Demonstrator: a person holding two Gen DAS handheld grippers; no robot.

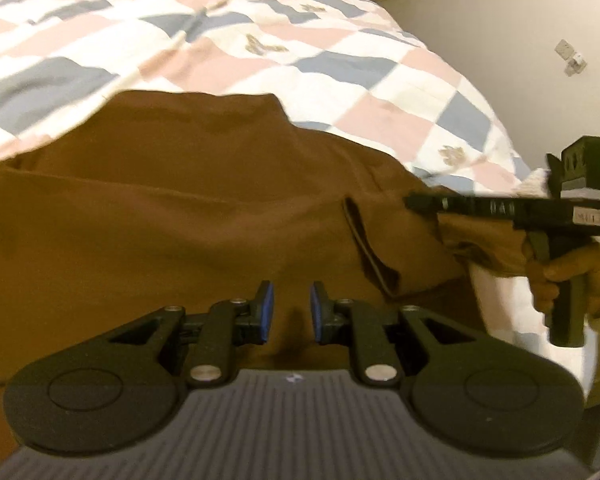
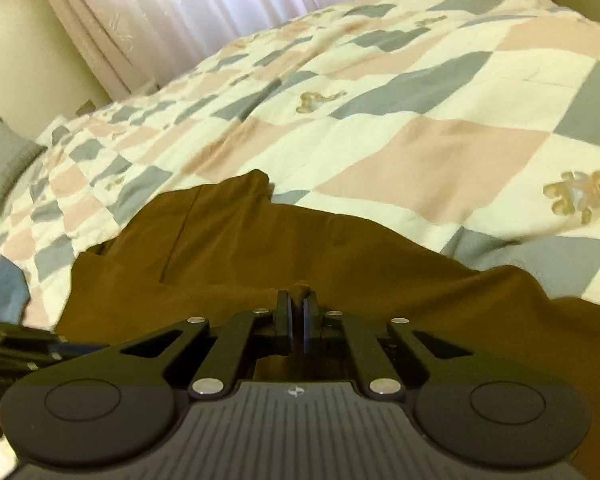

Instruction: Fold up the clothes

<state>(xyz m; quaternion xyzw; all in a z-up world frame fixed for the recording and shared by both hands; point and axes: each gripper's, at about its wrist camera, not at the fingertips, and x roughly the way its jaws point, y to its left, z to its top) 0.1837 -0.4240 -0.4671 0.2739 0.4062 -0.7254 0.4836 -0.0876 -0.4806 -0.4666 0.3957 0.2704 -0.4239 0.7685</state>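
Observation:
A brown garment (image 1: 180, 220) lies spread on a bed covered by a checked quilt (image 1: 220, 40). My left gripper (image 1: 291, 292) hovers low over the garment's near part. Its blue pads (image 1: 266, 308) stand a small gap apart, with only the fabric below showing between them. In the right wrist view the same brown garment (image 2: 240, 248) fills the lower middle, and my right gripper (image 2: 298, 296) is shut on a small raised fold of it. From the left wrist view, the right gripper (image 1: 410, 202) reaches in from the right at the garment's edge, held by a hand (image 1: 572, 276).
The quilt (image 2: 420, 120) stretches far beyond the garment. A grey pillow (image 2: 0, 160) and a blue cloth (image 2: 4, 284) lie at the left side of the bed. Pale curtains (image 2: 180, 0) hang behind it. A wall with a socket (image 1: 572, 58) runs along the bed's right edge.

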